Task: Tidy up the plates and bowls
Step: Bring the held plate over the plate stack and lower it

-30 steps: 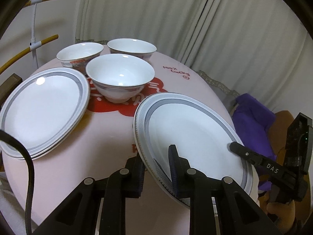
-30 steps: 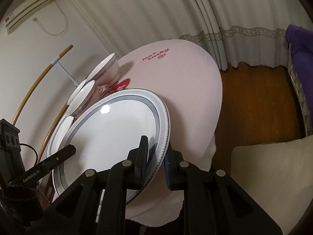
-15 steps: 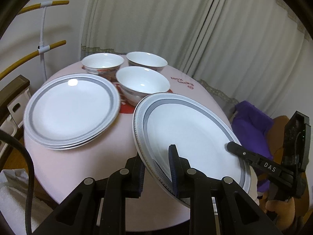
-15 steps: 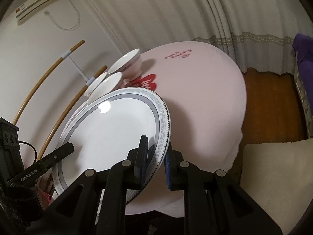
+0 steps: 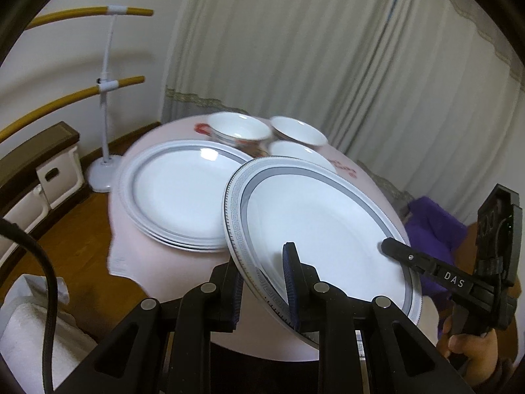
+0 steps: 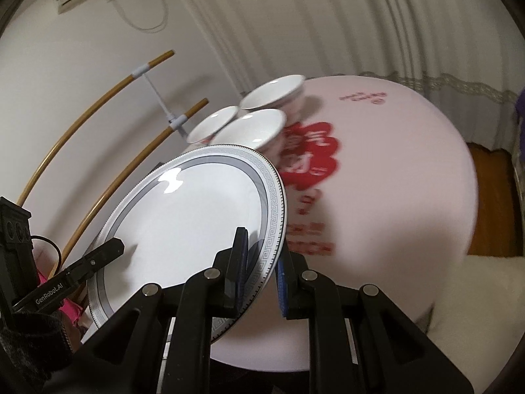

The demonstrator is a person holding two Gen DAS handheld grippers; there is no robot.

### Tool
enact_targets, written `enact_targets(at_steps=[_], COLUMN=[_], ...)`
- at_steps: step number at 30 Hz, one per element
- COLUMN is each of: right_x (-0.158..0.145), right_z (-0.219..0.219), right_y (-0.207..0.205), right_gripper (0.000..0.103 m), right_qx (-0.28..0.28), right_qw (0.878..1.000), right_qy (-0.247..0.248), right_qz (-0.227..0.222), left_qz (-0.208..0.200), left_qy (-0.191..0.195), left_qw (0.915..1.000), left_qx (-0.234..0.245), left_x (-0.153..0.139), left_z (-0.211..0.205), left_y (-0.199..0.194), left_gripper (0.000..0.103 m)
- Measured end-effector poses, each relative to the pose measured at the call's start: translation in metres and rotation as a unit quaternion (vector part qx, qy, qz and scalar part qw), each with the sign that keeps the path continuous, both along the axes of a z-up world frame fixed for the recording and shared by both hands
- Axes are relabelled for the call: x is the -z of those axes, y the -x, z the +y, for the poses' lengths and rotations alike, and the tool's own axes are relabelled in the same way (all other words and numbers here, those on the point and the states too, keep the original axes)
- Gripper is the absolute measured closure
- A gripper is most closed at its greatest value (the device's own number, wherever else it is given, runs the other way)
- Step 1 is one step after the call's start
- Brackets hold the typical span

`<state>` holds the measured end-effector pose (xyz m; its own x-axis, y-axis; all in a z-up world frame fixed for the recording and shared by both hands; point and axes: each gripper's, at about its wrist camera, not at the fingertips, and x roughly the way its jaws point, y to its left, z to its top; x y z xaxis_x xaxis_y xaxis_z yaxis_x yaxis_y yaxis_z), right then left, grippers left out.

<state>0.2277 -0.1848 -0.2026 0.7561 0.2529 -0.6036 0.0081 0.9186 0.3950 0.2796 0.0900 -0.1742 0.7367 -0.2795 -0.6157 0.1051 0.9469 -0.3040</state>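
Note:
A white plate with a grey patterned rim (image 5: 325, 226) is held in the air above the round table (image 5: 183, 262), tilted. My left gripper (image 5: 262, 279) is shut on its near rim. My right gripper (image 6: 259, 269) is shut on the opposite rim of the same plate (image 6: 193, 220). A stack of matching plates (image 5: 183, 193) lies on the table to the left. Three white bowls (image 5: 239, 131) stand close together behind the stack, also in the right wrist view (image 6: 259, 121).
The table wears a pink cloth with a red print (image 6: 308, 161). A white stand with yellow curved rods (image 5: 105, 105) is at the left. A purple cloth (image 5: 433, 226) lies at the right. Curtains hang behind.
Both grippers have lifted the plate higher above the table and carried it left toward the plate stack. The table now looks lower and farther.

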Motion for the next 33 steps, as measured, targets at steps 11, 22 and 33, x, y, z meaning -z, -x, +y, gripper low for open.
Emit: enact_targets(at_steps=[11, 22, 33], right_x=[0.001, 0.018, 0.021], right_z=[0.058, 0.081, 0.084], right_y=[-0.054, -0.101, -0.112], right_gripper=[0.087, 0.087, 0.087], right_qx=[-0.050, -0.066, -0.063], right_qw=[0.999, 0.997, 0.997], right_qy=[0.006, 0.000, 0.003], right_qz=[0.004, 0.027, 0.037], left_qz=[0.003, 0.024, 0.040], left_qy=[0.007, 0.005, 0.011], left_qw=[0.9982, 0.9969, 0.9960], left_qx=[-0.059, -0.075, -0.079], left_x=[0.002, 0.011, 0.019], left_z=[0.059, 0.068, 0.070], left_y=[0.005, -0.030, -0.068], left_gripper=[0.084, 0.084, 0.084])
